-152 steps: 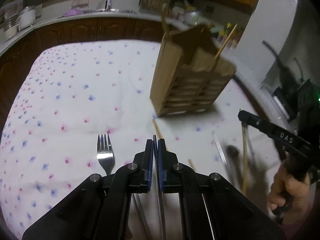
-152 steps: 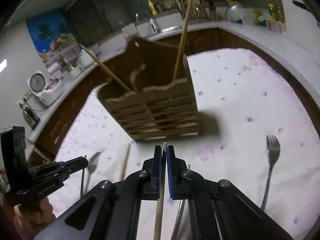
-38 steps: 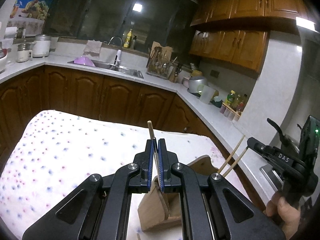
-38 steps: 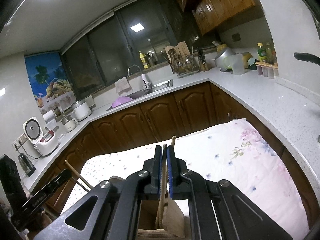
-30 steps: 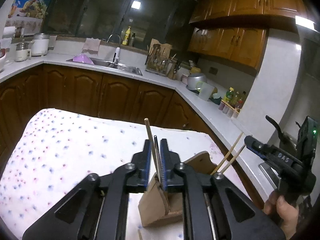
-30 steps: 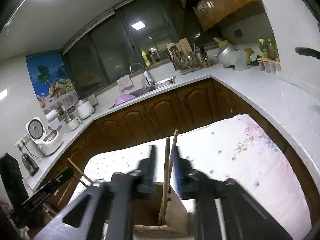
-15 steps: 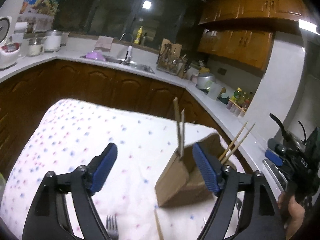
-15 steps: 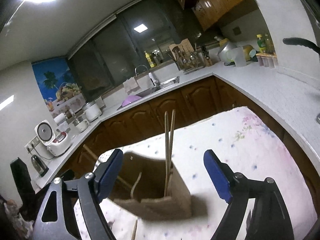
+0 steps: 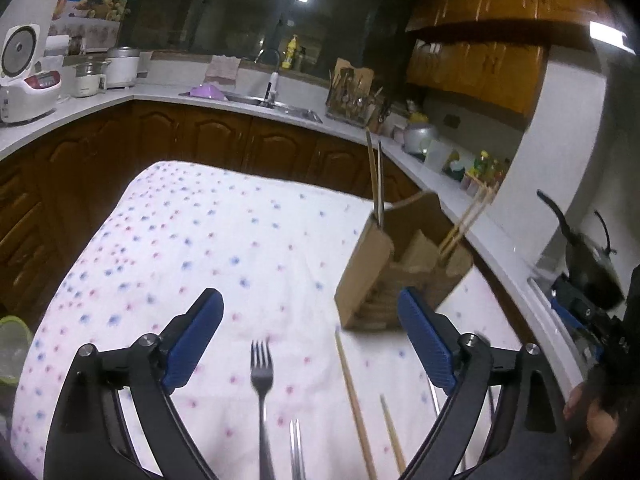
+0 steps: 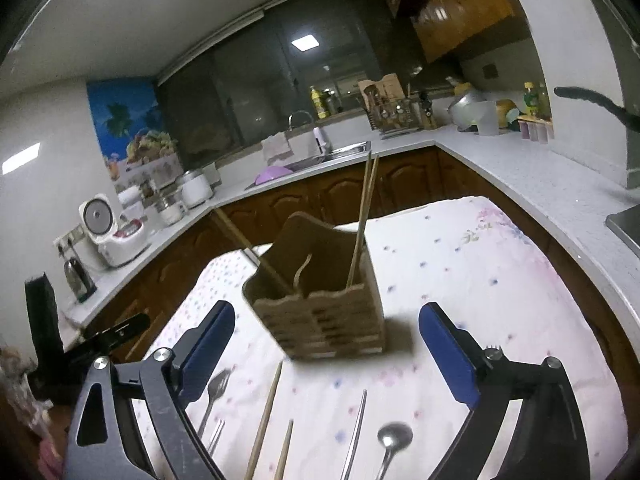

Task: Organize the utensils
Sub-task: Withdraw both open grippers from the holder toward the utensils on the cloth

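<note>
A wooden utensil holder stands on the flowered tablecloth with chopsticks upright in it and another pair leaning at its other side. My left gripper is open and empty, above a fork and loose chopsticks. My right gripper is open and empty, above chopsticks, a spoon and a fork lying on the cloth.
The table has its edge near brown cabinets. A counter with sink, rice cooker and dish rack runs behind. The other gripper shows at each view's side, the right one and the left one.
Both grippers were shut on chopsticks over the holder, then opened and let them drop in. Both have since pulled back and tilted down toward the table.
</note>
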Tool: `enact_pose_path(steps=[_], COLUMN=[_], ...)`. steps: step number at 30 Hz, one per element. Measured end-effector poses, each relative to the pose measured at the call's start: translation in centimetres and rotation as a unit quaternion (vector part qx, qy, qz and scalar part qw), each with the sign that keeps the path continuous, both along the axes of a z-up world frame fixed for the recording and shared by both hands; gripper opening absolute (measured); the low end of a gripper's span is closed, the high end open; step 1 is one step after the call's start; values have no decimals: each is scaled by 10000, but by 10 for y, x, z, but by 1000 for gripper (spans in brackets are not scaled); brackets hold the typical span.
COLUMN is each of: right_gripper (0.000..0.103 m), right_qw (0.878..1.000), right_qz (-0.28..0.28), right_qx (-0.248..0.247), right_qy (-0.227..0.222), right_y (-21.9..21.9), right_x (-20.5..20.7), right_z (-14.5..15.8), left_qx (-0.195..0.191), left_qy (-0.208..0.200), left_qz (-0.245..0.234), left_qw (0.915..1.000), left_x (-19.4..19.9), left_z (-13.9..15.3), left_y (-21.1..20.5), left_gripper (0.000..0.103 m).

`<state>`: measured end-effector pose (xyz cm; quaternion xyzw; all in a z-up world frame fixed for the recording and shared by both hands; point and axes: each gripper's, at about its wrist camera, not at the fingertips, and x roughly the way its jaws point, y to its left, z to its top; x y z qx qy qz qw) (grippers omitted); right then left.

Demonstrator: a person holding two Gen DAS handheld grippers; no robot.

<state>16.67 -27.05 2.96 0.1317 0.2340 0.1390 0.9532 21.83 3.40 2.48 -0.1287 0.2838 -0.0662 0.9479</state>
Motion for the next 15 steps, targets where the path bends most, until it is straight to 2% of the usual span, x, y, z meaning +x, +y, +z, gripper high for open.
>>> enact_pose_path(steps=[6, 15], right_gripper=[95, 95], right_qw=[9997, 9986], right_qz=[76, 46], right_qx=[-224, -352], right_qy=[55, 388], right_y=[10, 11], right_x=[-26, -48], right_z=[-7, -34], left_qx=[-34, -14], left_qy=[166, 470], left_qz=[-12, -26], left_qw=[9999, 9989], left_x=[-21, -37], left_z=[-9, -27], left_y=[4, 4], left_gripper=[92, 93])
